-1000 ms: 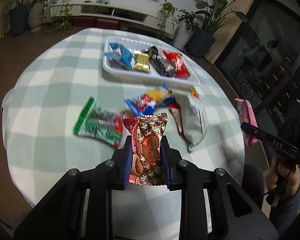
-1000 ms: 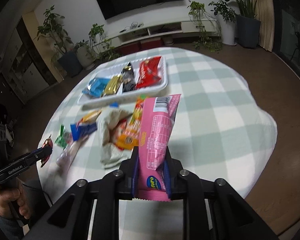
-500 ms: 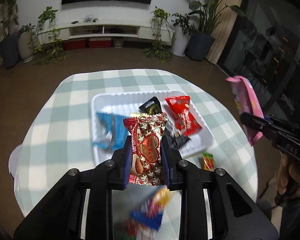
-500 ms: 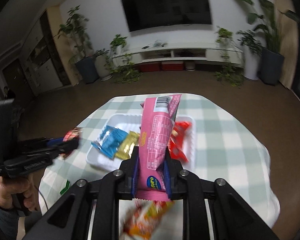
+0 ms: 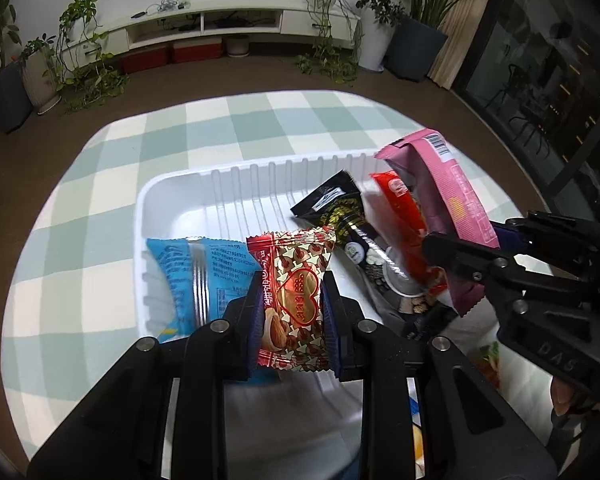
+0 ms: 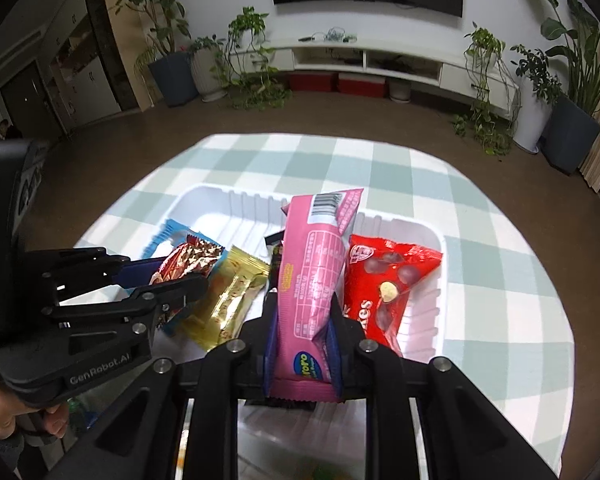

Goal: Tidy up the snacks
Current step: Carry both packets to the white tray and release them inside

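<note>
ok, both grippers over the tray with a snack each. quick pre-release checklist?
1. Left gripper shut on the red-and-gold heart packet: ok.
2. Right gripper shut on the pink packet: ok.
3. Both packets over the white tray, not the tablecloth: ok.
4. Free floor in the tray: the far-left part is bare: ok. Under the pink packet lie the black packet and red bag: not ok for a flat drop.
5. Height of either packet above the tray floor: cannot tell.
6. Grippers apart from each other: ok, though close.
</note>
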The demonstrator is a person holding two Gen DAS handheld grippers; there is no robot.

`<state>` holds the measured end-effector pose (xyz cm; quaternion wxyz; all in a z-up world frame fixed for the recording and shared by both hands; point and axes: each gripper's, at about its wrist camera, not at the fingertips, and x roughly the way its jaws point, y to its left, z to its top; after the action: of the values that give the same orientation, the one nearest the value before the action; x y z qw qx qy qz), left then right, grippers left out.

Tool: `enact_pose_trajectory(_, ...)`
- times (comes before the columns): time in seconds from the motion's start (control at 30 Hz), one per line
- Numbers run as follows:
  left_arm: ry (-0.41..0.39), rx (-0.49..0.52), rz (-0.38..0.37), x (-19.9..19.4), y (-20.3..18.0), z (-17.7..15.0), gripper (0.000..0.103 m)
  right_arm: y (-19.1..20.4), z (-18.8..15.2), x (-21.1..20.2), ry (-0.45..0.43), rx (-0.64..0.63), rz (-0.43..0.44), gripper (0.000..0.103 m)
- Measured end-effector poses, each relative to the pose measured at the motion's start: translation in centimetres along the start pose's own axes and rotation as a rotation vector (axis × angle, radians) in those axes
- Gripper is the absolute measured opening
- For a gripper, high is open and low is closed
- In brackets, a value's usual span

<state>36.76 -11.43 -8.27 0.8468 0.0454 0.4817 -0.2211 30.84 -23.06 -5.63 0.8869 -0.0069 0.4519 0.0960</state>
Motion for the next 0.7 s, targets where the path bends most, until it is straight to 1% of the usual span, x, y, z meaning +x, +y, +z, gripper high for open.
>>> enact_pose_trajectory(0.1,0.012,-0.013,0.001,1.4,0.5,-0.1,0.024,-0.2,-0.1,1.4,0.017,-0.004,-0.012,0.022)
enact_pose_trajectory(0.3,0.013,0.004,0.0,2.8,0.1,-0.4,0.026,-0.6,-0.5,2.9,0.031,-0.003,-0.02,0.023)
enact_pose_trajectory(0.57,0.012,-0.002,0.003,2.5,0.2,-0.5,0.027,-0.6,-0.7,3.1,0.036,-0.009,-0.034,0.028)
enact_pose_trajectory(0.7,0.005,-0.009,-0.003,1.5,0.2,-0.8,0.033,-0.3,-1.2,2.7,0.036,-0.023,-0.042,0.029)
